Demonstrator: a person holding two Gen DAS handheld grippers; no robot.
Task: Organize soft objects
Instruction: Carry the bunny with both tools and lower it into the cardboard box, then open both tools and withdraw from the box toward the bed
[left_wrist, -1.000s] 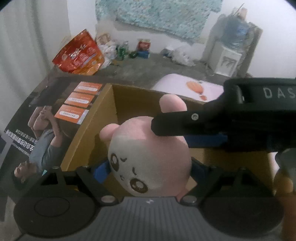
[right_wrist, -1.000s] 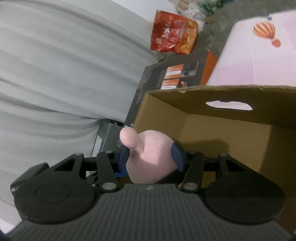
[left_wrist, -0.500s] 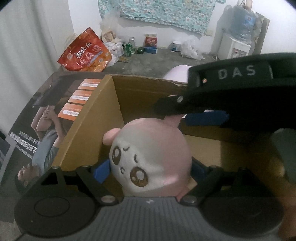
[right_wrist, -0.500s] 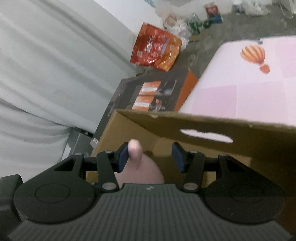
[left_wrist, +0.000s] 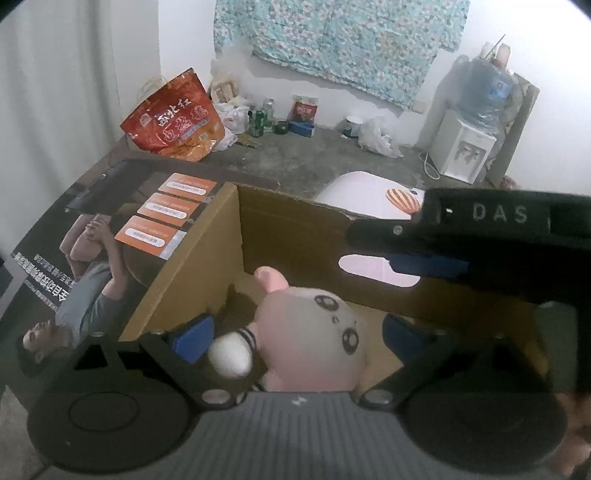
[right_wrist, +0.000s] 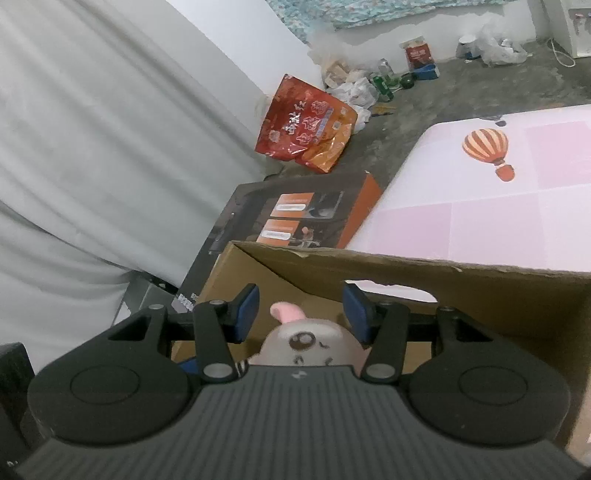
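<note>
Pink plush toy (left_wrist: 310, 339) lying inside the open cardboard box (left_wrist: 192, 280), near the box's left wall, face up, one pink ear pointing to the far wall, a white rounded limb with a striped cuff at its left side. Seen from the right wrist as a pale head (right_wrist: 306, 341) with one ear raised, low between the blue pads.

Left gripper (left_wrist: 295, 334): jaws spread wide, just opened further, blue pads (left_wrist: 194, 334) standing clear of the toy on either side; toy between them but not pressed.

Right gripper (right_wrist: 301, 314): jaws partly apart, pads on either side of the toy's head with a visible gap to each; no grip evident. Also seen from the left wrist as a black body (left_wrist: 480, 236) reaching in from the right, above the box's far wall.

Far wall of the box with an oval hand-hole. Left of the box, touching it, a dark printed carton (left_wrist: 110, 229) with orange labels. Beyond the box, a pink mat (right_wrist: 498, 192) bearing a striped hot-air balloon. Farther off on the concrete floor, a red snack bag (left_wrist: 173, 118), bottles and plastic bags along the wall, a water dispenser (left_wrist: 465, 147) at far right. White curtain (right_wrist: 92, 147) at left.
</note>
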